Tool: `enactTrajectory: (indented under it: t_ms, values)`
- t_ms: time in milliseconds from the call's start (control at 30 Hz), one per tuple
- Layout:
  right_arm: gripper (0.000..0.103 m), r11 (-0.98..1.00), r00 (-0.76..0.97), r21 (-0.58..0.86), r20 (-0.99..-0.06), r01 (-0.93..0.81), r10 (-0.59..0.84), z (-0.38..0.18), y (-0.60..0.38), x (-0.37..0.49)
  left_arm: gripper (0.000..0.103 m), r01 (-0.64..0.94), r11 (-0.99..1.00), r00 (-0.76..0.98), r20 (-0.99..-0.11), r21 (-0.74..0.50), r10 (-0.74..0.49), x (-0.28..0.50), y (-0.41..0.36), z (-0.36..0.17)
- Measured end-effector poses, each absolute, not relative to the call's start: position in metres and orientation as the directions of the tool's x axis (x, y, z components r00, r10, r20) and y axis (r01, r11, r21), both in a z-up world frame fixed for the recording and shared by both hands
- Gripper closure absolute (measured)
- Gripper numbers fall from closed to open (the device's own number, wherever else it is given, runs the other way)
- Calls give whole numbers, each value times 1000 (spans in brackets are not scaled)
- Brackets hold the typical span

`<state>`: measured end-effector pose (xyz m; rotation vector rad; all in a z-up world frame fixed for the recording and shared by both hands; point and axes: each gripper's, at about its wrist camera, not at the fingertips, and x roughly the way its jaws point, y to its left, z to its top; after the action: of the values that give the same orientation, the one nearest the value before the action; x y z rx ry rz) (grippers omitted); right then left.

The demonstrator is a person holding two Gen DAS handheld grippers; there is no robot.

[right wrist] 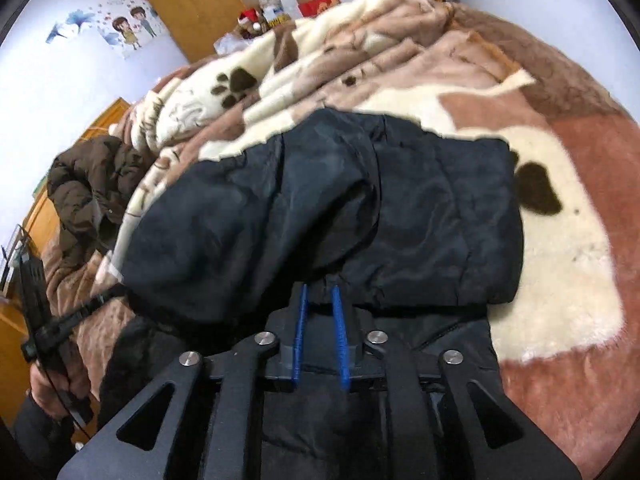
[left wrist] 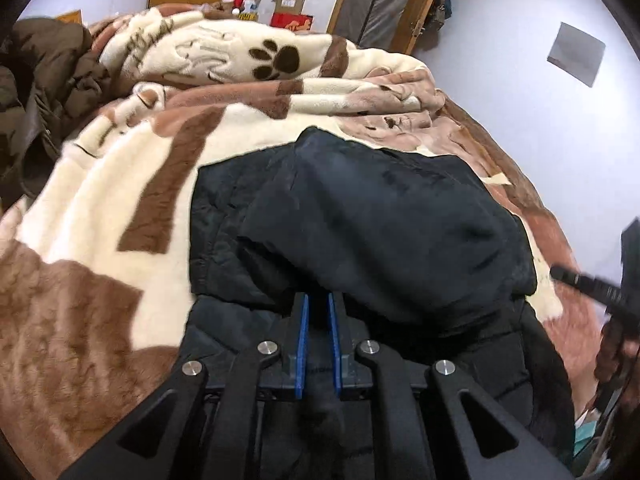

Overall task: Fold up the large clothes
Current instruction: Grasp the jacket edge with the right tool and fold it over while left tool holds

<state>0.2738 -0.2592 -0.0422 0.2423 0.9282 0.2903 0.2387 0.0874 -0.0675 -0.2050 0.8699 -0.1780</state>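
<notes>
A black padded jacket (left wrist: 380,220) lies on a fleece blanket, its far part doubled over toward me onto the near part. My left gripper (left wrist: 319,300) sits at the near edge of that folded layer. Its blue pads stand close together with dark cloth pinched between them. In the right wrist view the same jacket (right wrist: 320,200) fills the middle. My right gripper (right wrist: 320,290) meets the folded edge where the cloth puckers between its blue pads, which stand a little apart.
The cream and brown paw-print blanket (left wrist: 100,220) covers the bed and is bunched at the far side. A brown puffy coat (right wrist: 92,184) is heaped at the left. A hand (right wrist: 52,384) holds the other gripper's handle. Cardboard boxes (left wrist: 290,10) and a wooden door stand at the far wall.
</notes>
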Motion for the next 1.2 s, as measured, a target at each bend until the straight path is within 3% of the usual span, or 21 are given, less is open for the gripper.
enactTrajectory:
  t_ms: [133,200,267,500,600,767,1000,1200]
  values:
    - [81,936,593,291,-724,-200,352,-28,-231,282,90,106,962,673,-694,-252,-255,249,75,-45]
    - [80,935,595,273,-722,-225,354,-30,-214,289,75,125,960,687,-676,-252,-267,262,63,-41]
    - [80,932,571,269,-738,-242,361,-44,-199,300,71,152,953,676,-676,-261,-293,276,50,-51]
    - [80,949,409,258,-858,-183,312,-144,-186,316,70,128,962,515,-813,-240,-271,289,17,-153]
    - [80,948,411,255,-856,-190,313,-159,-188,311,69,107,960,528,-803,-260,-277,287,20,-161]
    - [80,949,415,262,-855,-174,312,-175,-189,311,69,104,975,522,-824,-194,-219,298,9,-168]
    - [78,952,418,245,-857,-182,300,-142,-188,301,69,73,964,489,-833,-257,-259,295,22,-143]
    - [78,945,601,211,-732,-249,321,-57,-204,294,64,108,962,603,-753,-249,-263,280,47,-85]
